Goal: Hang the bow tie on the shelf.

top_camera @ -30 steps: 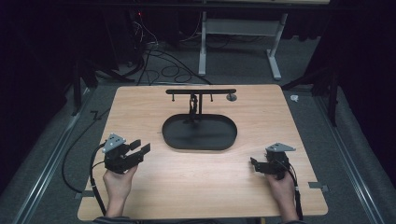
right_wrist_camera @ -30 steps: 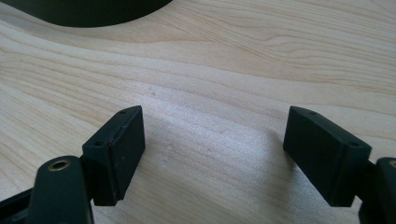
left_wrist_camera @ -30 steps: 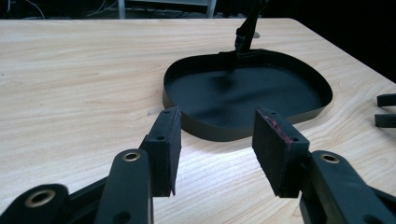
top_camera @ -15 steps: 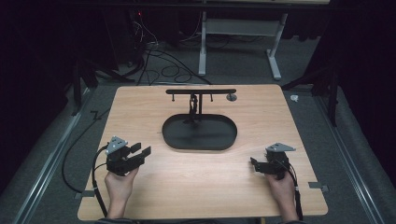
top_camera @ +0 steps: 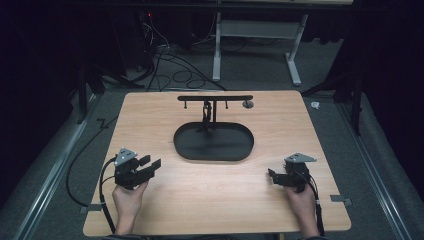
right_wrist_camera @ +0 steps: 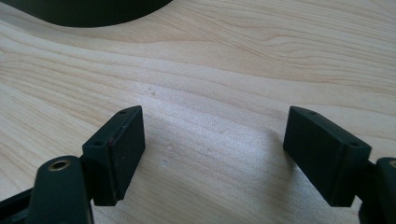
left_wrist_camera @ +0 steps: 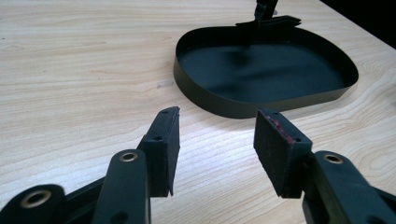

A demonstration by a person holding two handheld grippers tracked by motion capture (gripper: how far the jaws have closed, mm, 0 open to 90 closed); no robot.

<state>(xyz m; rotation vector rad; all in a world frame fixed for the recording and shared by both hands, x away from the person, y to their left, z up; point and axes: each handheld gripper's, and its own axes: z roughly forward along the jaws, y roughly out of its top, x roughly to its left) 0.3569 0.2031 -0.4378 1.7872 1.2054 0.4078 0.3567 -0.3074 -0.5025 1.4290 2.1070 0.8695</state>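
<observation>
Both the left gripper (top_camera: 148, 167) and right gripper (top_camera: 272, 176) rest released and empty on the table (top_camera: 210, 200); the black tray (top_camera: 214, 145) with its stand, seemingly bare, sits mid-table between them; approach low, jaws wide.

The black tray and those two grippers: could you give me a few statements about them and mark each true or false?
1. The black oval tray has nothing lying in it. True.
2. The left gripper is clamped on the tray's rim. False: its jaws stand open over bare wood, apart from the tray.
3. The right gripper is open with nothing between its jaws. True.
4. The T-shaped stand rises at the tray's near edge, closest to the person. False: it stands at the far edge.
5. Both grippers rest near the wooden table's near edge, one on each side. True.
</observation>
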